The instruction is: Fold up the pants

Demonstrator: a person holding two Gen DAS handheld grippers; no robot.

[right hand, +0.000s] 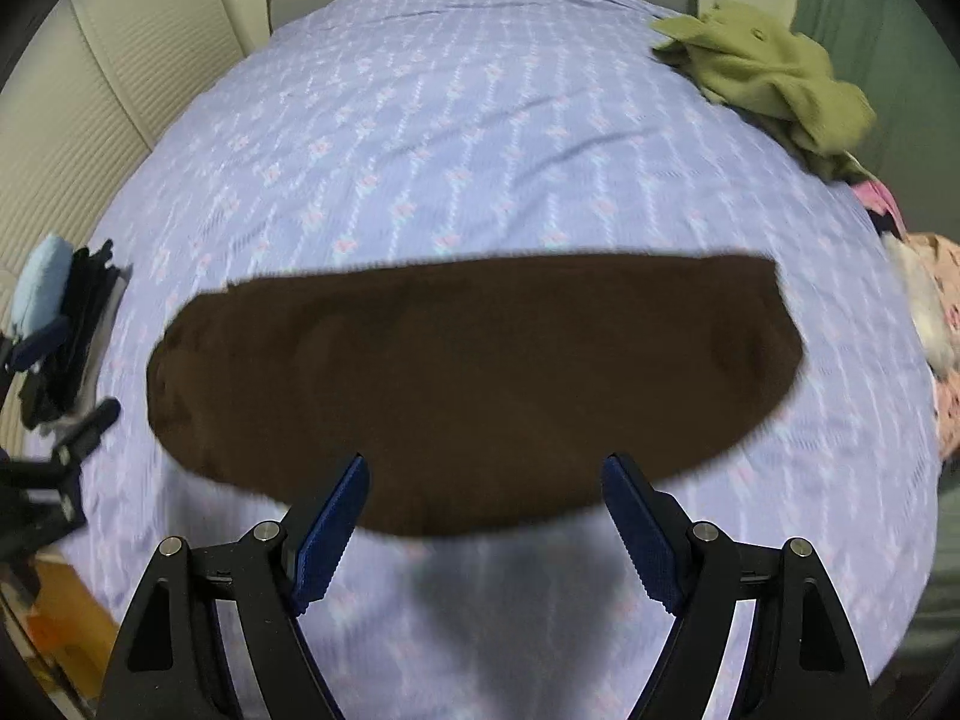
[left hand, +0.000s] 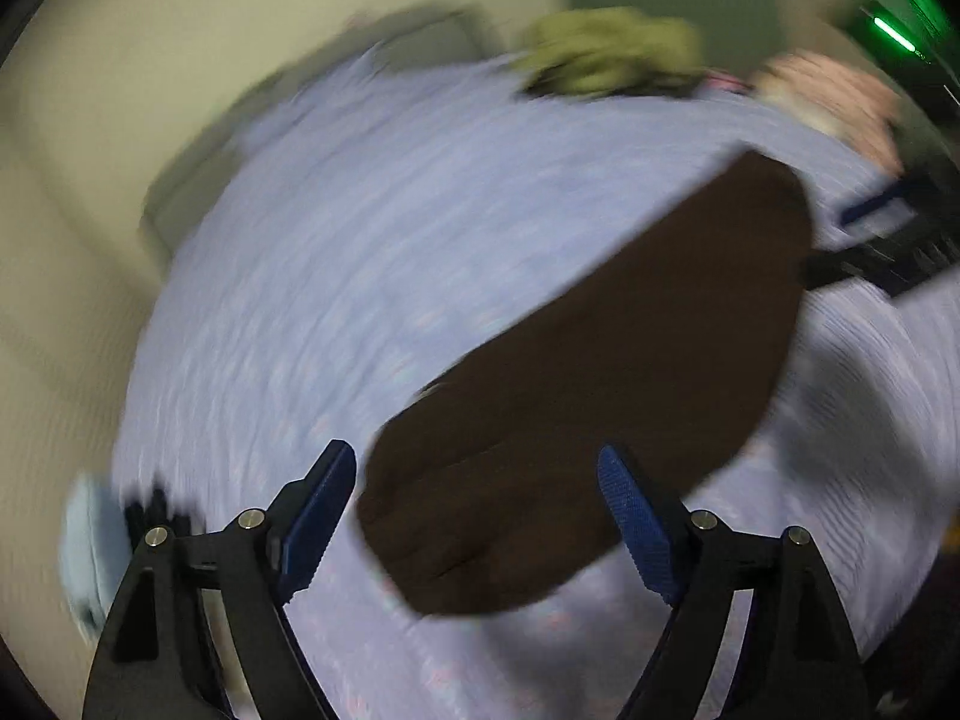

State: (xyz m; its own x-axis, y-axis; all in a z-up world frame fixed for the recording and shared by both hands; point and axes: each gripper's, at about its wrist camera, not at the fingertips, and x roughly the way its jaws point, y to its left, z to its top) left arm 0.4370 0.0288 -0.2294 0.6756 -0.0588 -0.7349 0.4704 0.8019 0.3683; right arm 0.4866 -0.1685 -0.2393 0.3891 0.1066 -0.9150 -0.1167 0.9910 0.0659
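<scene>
1. Brown pants (right hand: 474, 390) lie folded into one long flat band on the bed, straight ahead of the right gripper (right hand: 485, 531) and crosswise to its fingers, the near edge just past the fingertips
2. The right gripper hangs above the bed, angled down at it, jaws spread wide and holding nothing; its blue pads (right hand: 333, 531) are ribbed with a saw-tooth edge, on black plastic arms with metal pins
3. The left gripper (left hand: 477, 525) is also tilted down over the bed, jaws wide apart and empty; one rounded end of the pants (left hand: 576, 390) sits between and just beyond its fingertips, the band running off up and to its right; this view is smeared by blur
4. The pants look soft, matte and dark, with no visible creases
5. The bedsheet (right hand: 456, 138) is pale lilac cotton with a small repeating flower print, lightly wrinkled
6. Far ahead-right of the right gripper lies a crumpled olive green garment (right hand: 774, 84), fleecy; a pink printed cloth (right hand: 936, 324) sits at the right edge
</scene>
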